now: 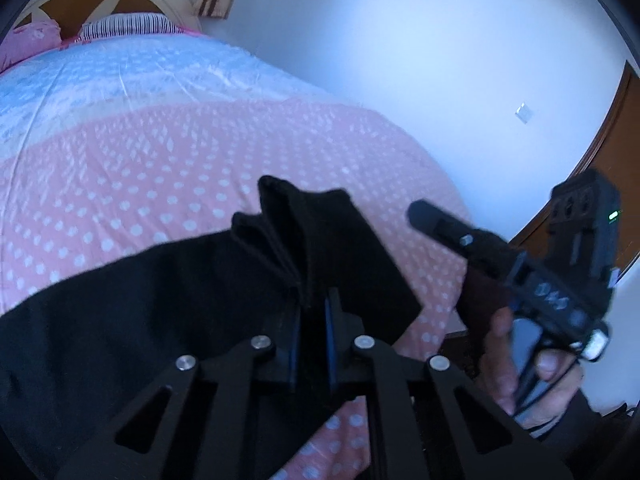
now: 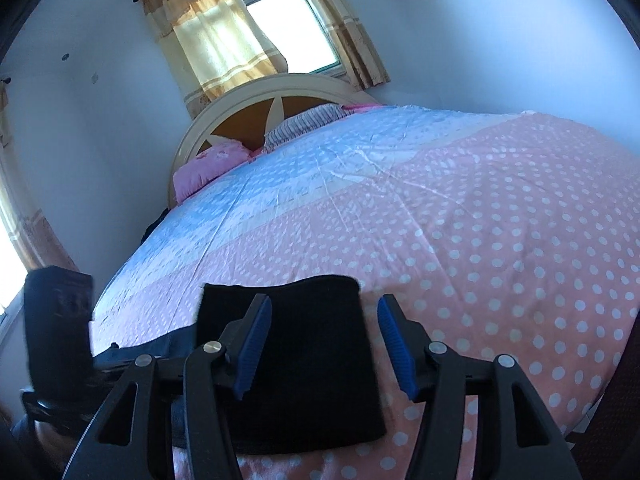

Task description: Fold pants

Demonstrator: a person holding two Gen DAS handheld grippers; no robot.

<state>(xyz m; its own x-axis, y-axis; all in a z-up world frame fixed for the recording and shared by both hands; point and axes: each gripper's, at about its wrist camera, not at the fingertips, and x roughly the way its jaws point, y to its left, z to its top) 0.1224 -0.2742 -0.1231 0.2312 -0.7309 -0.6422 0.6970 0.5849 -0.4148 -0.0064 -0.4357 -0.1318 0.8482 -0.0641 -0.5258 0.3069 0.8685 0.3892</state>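
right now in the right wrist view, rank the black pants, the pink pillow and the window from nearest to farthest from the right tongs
1. Black pants: folded on the bed, directly under and between the open right tongs.
2. Pink pillow: at the head of the bed, to the left, against the headboard.
3. Window: on the wall behind the headboard, between the curtains.

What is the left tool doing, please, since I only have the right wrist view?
Observer: The left tool is shut on a bunched edge of the black pants.
Operator: Is that cloth lying flat?
Observer: No, several layers stand up past its fingers, above the pink dotted bedcover.
Operator: Can you see my tool there?
Observer: Yes, the right tool shows to the right of the pants, held in a hand.
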